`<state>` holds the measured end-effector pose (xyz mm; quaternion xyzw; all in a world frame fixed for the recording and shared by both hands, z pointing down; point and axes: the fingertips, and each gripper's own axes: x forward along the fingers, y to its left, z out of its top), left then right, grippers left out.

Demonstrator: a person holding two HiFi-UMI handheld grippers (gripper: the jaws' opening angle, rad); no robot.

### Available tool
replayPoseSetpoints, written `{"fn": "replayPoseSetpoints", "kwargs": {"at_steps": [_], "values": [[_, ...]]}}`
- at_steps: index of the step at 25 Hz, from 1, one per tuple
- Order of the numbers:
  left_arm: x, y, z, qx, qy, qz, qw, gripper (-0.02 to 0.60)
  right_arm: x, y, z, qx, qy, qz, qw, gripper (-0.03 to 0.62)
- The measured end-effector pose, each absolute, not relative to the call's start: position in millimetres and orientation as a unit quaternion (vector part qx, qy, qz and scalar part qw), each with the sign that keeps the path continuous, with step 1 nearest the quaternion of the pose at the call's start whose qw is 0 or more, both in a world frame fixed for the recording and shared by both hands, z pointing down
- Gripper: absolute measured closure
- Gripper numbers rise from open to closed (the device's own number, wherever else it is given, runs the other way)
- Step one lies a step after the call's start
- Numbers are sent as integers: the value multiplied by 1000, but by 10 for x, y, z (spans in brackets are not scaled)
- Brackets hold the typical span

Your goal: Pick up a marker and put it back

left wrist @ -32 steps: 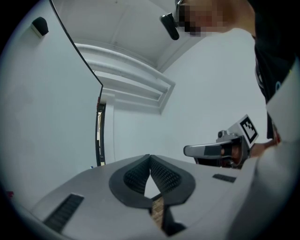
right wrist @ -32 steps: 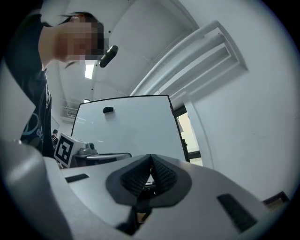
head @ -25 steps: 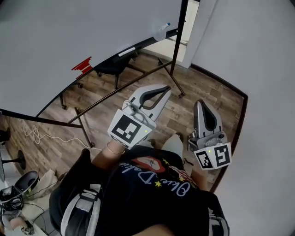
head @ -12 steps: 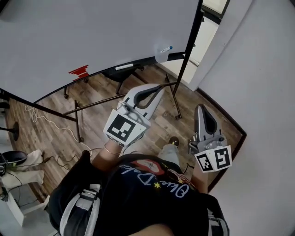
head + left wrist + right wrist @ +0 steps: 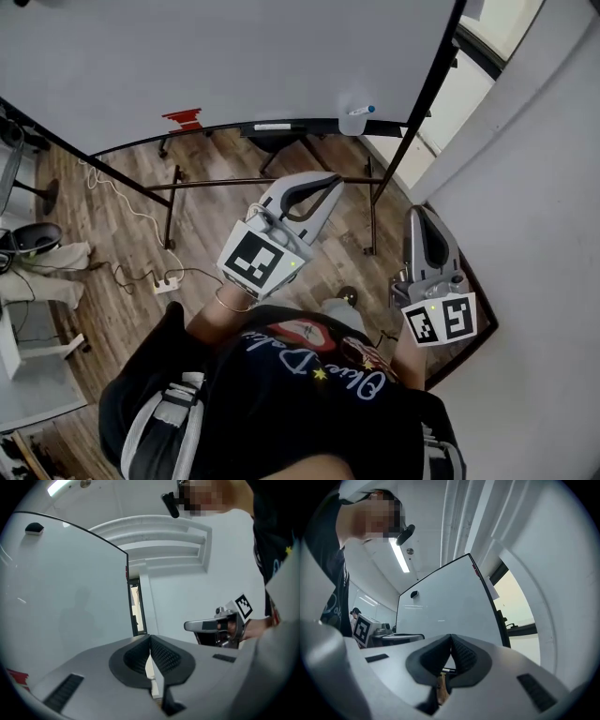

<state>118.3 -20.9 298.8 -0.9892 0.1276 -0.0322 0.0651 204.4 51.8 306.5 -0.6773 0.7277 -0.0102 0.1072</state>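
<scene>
The marker (image 5: 363, 110) has a blue cap. It sits in a little clear cup (image 5: 351, 122) at the bottom edge of the whiteboard (image 5: 234, 66), well apart from both grippers. The left gripper (image 5: 330, 182) hangs over the wood floor (image 5: 122, 244). Its fingers (image 5: 165, 657) are squeezed together with nothing in them. The right gripper (image 5: 418, 215) is near the white wall (image 5: 544, 234). Its fingers (image 5: 462, 656) are squeezed together too, holding nothing.
</scene>
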Motion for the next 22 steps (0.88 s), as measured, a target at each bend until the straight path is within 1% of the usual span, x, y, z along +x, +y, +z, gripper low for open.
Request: {"fn": "replayPoseSetpoints", "kwargs": {"at_steps": [4,15,22], "values": [[1133,-243,3021,-982,168,-39,76,578,2033,363,3086,-644,758,-15,106,594],[812,-366,2976,-961,261,-45,76,578,1895,74,3007,-576,810,-13,105,594],[701,-341,2992,-949,297,-59,86,578,1864,-48,3075,-548,828,-23,113,594]]}}
